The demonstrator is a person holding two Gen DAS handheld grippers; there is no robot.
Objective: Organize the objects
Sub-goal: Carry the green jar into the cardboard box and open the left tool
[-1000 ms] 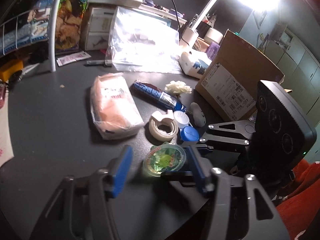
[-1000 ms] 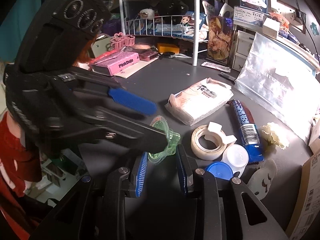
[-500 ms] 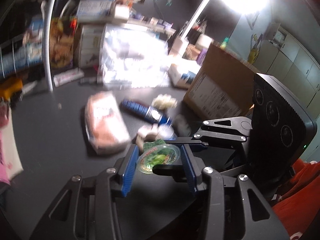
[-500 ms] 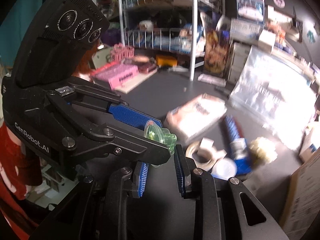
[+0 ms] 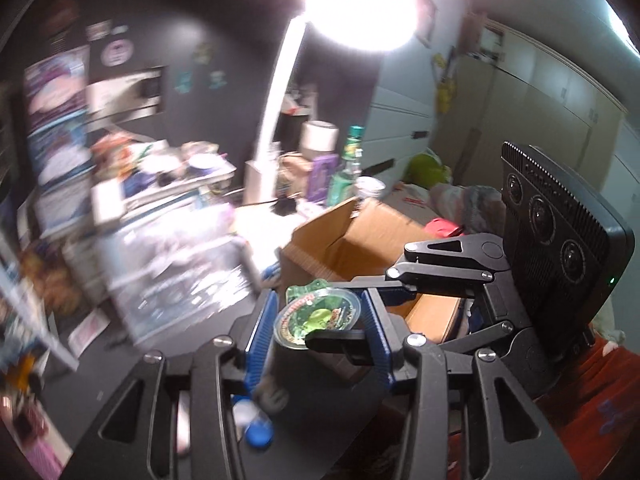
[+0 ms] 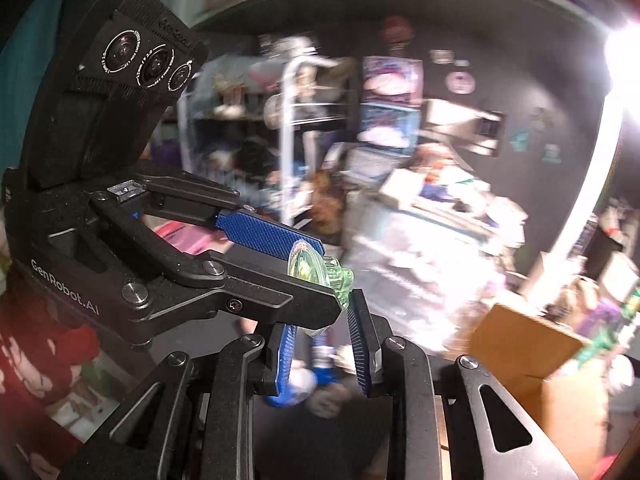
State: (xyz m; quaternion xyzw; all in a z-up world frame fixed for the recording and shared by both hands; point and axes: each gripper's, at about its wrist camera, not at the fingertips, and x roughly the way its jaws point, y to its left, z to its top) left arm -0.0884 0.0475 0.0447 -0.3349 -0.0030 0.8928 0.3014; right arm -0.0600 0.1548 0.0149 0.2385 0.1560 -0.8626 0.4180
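Left gripper (image 5: 318, 320) has its blue pads clamped on the sides of the cup (image 5: 316, 316), a small clear green jelly cup with a printed foil lid; jaws narrow, pads pressing the rim on both sides. The cup is clear of the desk (image 5: 132, 364), lid facing the left camera, tilted.

Right gripper (image 6: 322, 352): jaws nearly closed. In the right view the cup's green flange sits at its fingertips, near the right-hand pad. In the left view one of its black fingers (image 5: 340, 336) crosses in front of the cup's lower edge. Can't tell from either frame whether its pads actually pinch the cup or only touch it.

Places relative to the box (image 5: 372, 240), an open cardboard carton:
- Cup is just in front of the box's near-left corner, above the level of its rim in the left view.
- Lamp (image 5: 356, 4), on and blown out, stands behind the box to the left, on a white arm.
- Bottle (image 5: 348, 172), green-capped, is behind the box.
- Clear bag (image 5: 180, 276) lies left of the box, blurred.
- Blue cap (image 5: 258, 434) is on the desk in front of the box, below the left gripper.

Background is heavily motion-blurred in both views; the rest of the clutter is unreadable.
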